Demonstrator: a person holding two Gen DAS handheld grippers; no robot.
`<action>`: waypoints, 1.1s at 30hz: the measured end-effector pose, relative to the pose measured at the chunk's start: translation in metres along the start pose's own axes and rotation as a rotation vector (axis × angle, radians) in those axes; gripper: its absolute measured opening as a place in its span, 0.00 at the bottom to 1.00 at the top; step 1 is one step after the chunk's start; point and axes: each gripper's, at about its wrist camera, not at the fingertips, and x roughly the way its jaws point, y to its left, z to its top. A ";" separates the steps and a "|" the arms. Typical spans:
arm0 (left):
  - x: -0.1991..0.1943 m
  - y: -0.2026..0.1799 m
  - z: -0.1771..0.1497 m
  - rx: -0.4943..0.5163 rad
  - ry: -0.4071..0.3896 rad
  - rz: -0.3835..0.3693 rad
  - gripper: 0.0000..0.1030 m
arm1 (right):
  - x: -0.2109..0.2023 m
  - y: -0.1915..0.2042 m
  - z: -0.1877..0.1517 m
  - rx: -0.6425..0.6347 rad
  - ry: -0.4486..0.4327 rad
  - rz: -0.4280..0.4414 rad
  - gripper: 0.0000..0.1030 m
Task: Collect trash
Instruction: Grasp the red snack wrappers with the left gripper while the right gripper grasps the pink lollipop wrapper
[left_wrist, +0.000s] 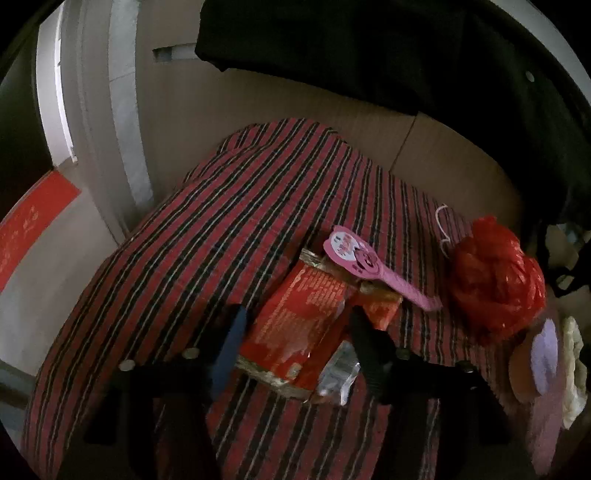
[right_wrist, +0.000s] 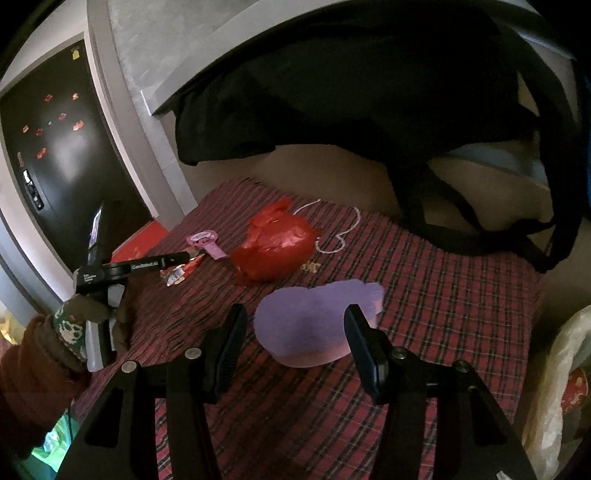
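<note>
An orange-red snack wrapper (left_wrist: 295, 328) with a silver torn end lies on the red striped cloth (left_wrist: 192, 236). My left gripper (left_wrist: 295, 339) is open, its fingers on either side of the wrapper; it also shows in the right wrist view (right_wrist: 184, 258) over the wrapper (right_wrist: 181, 271). A pink toy paddle (left_wrist: 365, 266) lies just beyond. A crumpled red plastic bag (left_wrist: 498, 280) (right_wrist: 273, 247) sits to the right. My right gripper (right_wrist: 295, 343) is open, straddling a purple foam piece (right_wrist: 317, 317).
A white string (right_wrist: 332, 229) lies behind the red bag. Black clothing (right_wrist: 351, 92) hangs over a cardboard-coloured wall behind the cloth. A dark door (right_wrist: 55, 155) stands at left. A pale plastic bag (right_wrist: 561, 387) is at the right edge.
</note>
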 end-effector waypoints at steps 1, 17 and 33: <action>-0.003 0.002 -0.003 -0.005 0.003 0.000 0.36 | 0.002 0.005 0.001 -0.010 0.002 0.011 0.51; -0.122 0.060 -0.109 -0.159 -0.066 -0.065 0.14 | 0.112 0.148 0.043 -0.364 0.105 0.136 0.50; -0.140 0.102 -0.126 -0.288 -0.141 -0.126 0.14 | 0.255 0.169 0.085 -0.395 0.208 -0.003 0.49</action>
